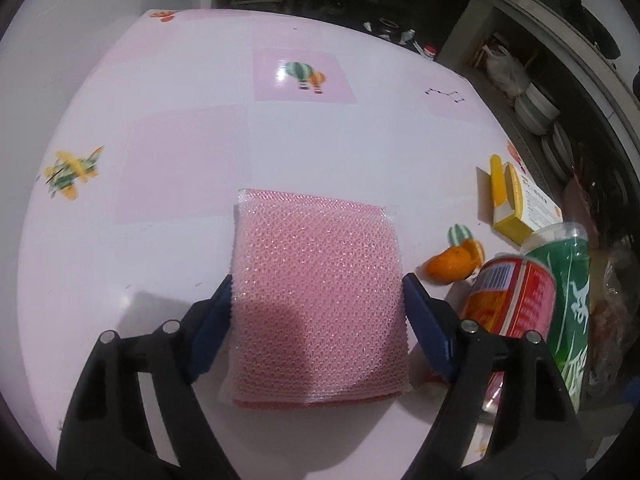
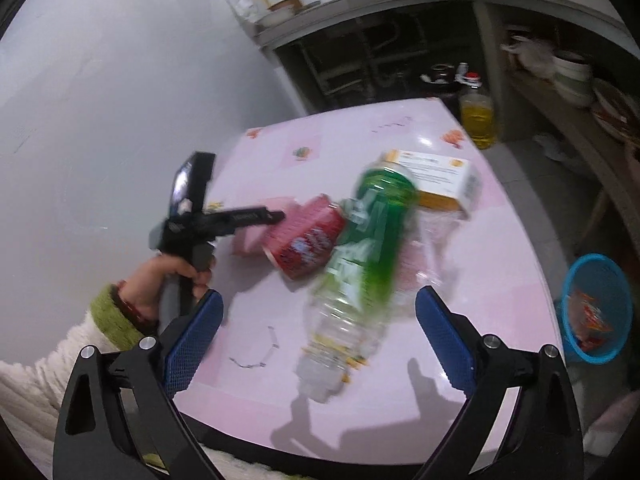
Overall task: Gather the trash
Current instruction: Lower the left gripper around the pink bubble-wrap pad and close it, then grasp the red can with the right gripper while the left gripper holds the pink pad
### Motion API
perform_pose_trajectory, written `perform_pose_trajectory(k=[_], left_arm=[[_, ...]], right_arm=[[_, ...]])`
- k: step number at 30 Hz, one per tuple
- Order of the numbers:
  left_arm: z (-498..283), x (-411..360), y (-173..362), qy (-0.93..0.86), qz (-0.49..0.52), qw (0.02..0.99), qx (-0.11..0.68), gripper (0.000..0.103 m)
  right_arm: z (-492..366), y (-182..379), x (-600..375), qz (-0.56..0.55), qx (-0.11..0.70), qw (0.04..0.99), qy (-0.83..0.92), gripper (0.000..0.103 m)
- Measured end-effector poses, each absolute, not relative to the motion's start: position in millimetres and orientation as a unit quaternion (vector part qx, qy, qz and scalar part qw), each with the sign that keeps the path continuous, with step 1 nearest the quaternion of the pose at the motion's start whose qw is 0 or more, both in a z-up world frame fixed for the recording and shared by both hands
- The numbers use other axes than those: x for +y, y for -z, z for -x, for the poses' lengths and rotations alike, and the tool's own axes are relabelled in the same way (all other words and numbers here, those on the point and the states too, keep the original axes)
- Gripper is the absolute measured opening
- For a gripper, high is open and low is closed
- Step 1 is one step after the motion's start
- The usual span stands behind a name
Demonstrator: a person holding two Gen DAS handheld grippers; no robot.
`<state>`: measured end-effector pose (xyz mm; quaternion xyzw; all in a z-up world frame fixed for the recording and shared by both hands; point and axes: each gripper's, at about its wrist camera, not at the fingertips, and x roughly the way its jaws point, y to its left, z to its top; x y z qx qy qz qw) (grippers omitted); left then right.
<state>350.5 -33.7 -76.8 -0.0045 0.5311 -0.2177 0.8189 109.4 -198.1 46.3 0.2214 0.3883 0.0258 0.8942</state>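
A pink mesh scouring pad (image 1: 316,264) in clear wrap lies flat on the pink table (image 1: 192,92). My left gripper (image 1: 318,284) straddles it, one blue pad against each side edge. In the right wrist view that gripper (image 2: 276,216) reaches in from the left beside a red can (image 2: 308,236). My right gripper (image 2: 320,300) hovers open above a clear bottle with a green label (image 2: 368,232), not touching it. To the right of the pad are an orange peel (image 1: 452,264), the red can (image 1: 508,292), the bottle (image 1: 568,280) and a yellow-and-white box (image 1: 520,204).
A blue bin (image 2: 596,308) holding wrappers stands on the floor off the table's right edge. A bottle of yellow oil (image 2: 478,120) stands beyond the far corner. Shelves with dishes line the right side. A person's hand (image 2: 160,280) and sleeve are at the left.
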Motion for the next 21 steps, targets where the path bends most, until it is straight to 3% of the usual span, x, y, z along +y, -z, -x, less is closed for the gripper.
perform_pose_trajectory(k=[9,14,21], left_arm=[[-310.2,23.1,77.8,0.184,0.063,0.836,0.513,0.077],[-285.9,42.8,78.5,0.178,0.073,0.842,0.505,0.077],[-270.4,55.3,79.0,0.180,0.085,0.841,0.502,0.077]], right_arm=[[-194.3,-44.7,-156.3,-0.137,0.435,0.888,-0.066,0.083],[-238.8,-39.8,-143.6,-0.043,0.461,0.881,-0.095,0.083],[-298.7,-15.5,-120.6,0.096,0.554,0.814,-0.144,0.092]])
